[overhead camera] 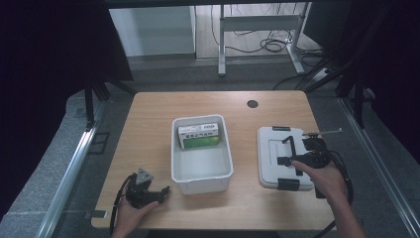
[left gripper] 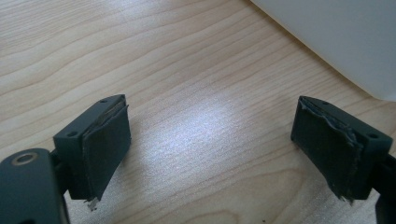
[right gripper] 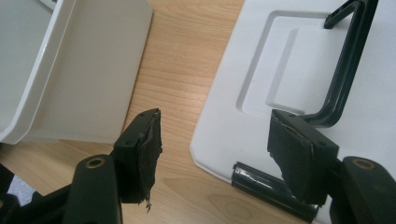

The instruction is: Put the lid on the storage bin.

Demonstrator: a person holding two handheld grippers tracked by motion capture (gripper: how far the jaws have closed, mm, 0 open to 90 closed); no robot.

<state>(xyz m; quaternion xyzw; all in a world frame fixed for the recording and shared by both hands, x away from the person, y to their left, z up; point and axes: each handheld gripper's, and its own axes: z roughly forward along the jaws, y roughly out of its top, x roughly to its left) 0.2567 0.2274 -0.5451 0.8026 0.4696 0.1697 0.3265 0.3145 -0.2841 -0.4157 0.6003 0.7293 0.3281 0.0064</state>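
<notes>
On desk, centre: white open bin (overhead camera: 201, 171), long axis running away from the person. Green-and-white carton (overhead camera: 199, 136) lies flat in its far end; near end bare.
Lid: white lid (overhead camera: 283, 157) lies flat on the desk (overhead camera: 148, 129) to the right of the bin, apart from it, top face up. Black carry handle (overhead camera: 291, 148) and black latches at the near and far edges face up. My read: it's parked there so the bin stays open for loading, handle kept reachable.
Right gripper: right gripper (overhead camera: 303, 157) is over the lid's right half, at the handle. In the right gripper view the fingers (right gripper: 144, 154) are wide apart and hold nothing. One hangs over the strip of desk between bin and lid; the other (right gripper: 299, 161) sits at the lid's near edge by the handle's base and a latch (right gripper: 271, 189). Touching or just above — can't tell.
Right hand pose: forearm comes in from bottom right, hand (overhead camera: 324, 179) low over the lid's near right corner, gripper pointing left across it. Looks like a line-up for the handle, not yet a grasp.
Left gripper: left gripper (overhead camera: 159, 194) rests low at the desk's near left, just beside the bin's near left corner. Fingers (left gripper: 100, 149) spread wide, nothing between them but bare wood; bin wall (left gripper: 336, 37) at the upper right of the left gripper view.
Left hand pose: hand (overhead camera: 132, 213) at the desk's near edge, gripper aimed right toward the bin. Reads as idle, or ready to steady the bin.
</notes>
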